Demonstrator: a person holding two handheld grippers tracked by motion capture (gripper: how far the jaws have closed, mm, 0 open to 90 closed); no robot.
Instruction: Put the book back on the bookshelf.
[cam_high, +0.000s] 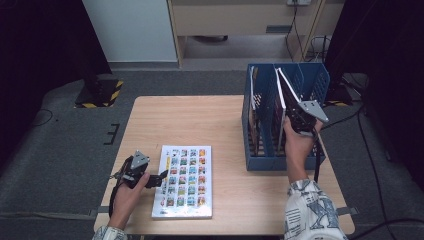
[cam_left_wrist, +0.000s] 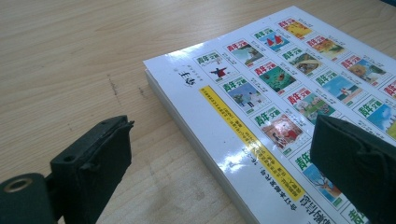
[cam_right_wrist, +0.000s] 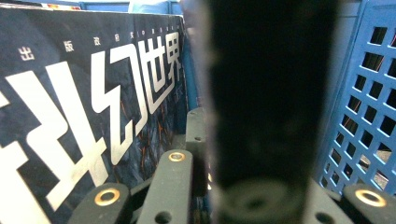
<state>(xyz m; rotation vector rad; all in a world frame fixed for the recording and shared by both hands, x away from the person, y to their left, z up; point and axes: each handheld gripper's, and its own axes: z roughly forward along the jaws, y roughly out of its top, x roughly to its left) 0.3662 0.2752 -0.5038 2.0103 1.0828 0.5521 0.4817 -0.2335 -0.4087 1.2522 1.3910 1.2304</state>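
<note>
Grey carpet surrounds a pale wooden worktop (cam_high: 210, 120), with dark curtains at both sides and a light cabinet at the far wall. On the right of the worktop stands a blue plastic file rack (cam_high: 314, 80) with perforated walls and upright dividers, holding a few books on edge. The right tool (cam_high: 300, 121) reaches into the rack from the near side, its jaws nearly pressed together on a thin dark-covered book (cam_high: 287, 92) with a white edge that leans tilted in one of the middle compartments. In the right gripper view a dark cover with large white characters (cam_right_wrist: 88, 107) stands just beside the jaws. On the near left a white book with rows of small colourful pictures on its cover (cam_high: 184, 181) lies flat. The left tool (cam_high: 161, 178) is spread wide, one jaw over the cover's left edge, the other over bare wood.
</note>
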